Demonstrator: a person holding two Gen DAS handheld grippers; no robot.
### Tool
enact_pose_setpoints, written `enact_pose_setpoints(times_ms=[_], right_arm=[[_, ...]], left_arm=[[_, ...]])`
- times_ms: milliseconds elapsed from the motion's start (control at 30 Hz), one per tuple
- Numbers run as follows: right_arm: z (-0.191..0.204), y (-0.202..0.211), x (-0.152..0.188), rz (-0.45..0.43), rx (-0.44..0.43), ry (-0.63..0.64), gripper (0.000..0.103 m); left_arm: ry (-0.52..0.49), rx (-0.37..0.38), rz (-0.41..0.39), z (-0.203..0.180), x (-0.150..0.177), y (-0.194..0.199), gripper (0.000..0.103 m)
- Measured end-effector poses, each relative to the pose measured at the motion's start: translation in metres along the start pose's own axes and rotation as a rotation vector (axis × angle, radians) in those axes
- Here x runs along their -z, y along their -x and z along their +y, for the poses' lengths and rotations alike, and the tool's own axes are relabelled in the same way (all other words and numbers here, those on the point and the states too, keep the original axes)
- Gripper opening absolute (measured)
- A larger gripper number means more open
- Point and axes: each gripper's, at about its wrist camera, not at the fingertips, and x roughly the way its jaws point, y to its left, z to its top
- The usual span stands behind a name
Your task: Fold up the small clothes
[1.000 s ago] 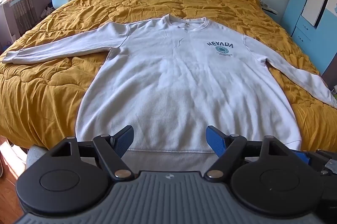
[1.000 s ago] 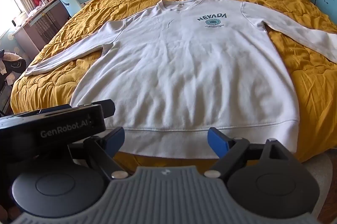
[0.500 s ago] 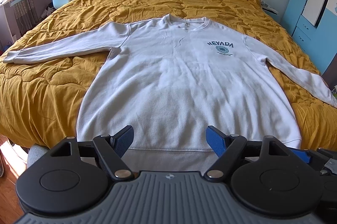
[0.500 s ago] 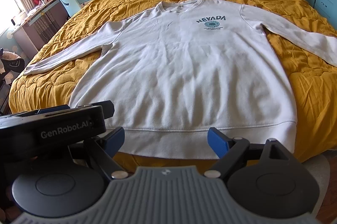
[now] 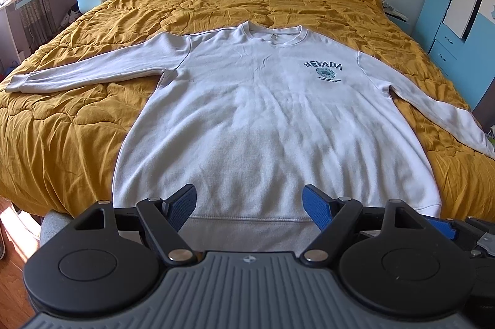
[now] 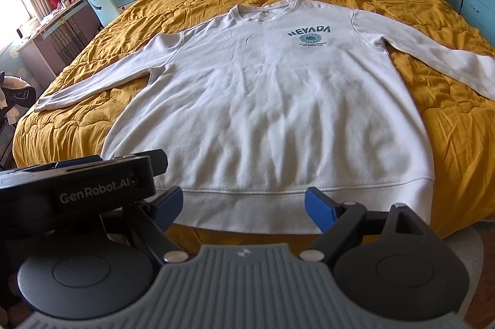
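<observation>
Mustard quilt (image 5: 216, 7) borders flat sweatshirt (image 5: 272, 124) all round.

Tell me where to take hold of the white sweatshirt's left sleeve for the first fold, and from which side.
Judging by its pose, grip the cuff of the left sleeve. It lies flat and straight, pointing out toward the bed's left edge, so bring the left hand-held gripper in from that outer side, pinch the cuff end, then carry it across the sweatshirt.

Each black tool (image 5: 250, 206) has 2 blue pads (image 5: 318, 209).
</observation>
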Motion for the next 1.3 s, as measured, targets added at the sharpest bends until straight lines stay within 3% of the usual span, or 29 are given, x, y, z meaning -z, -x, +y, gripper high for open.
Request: enact_pose_setpoints(times_ms=[1300], right_arm=[[0.007,0.007,0.016,-0.04,-0.001,0.003,0.081]], left_arm=[[-0.023,0.016,-0.002,0.003,0.01,0.009,0.091]])
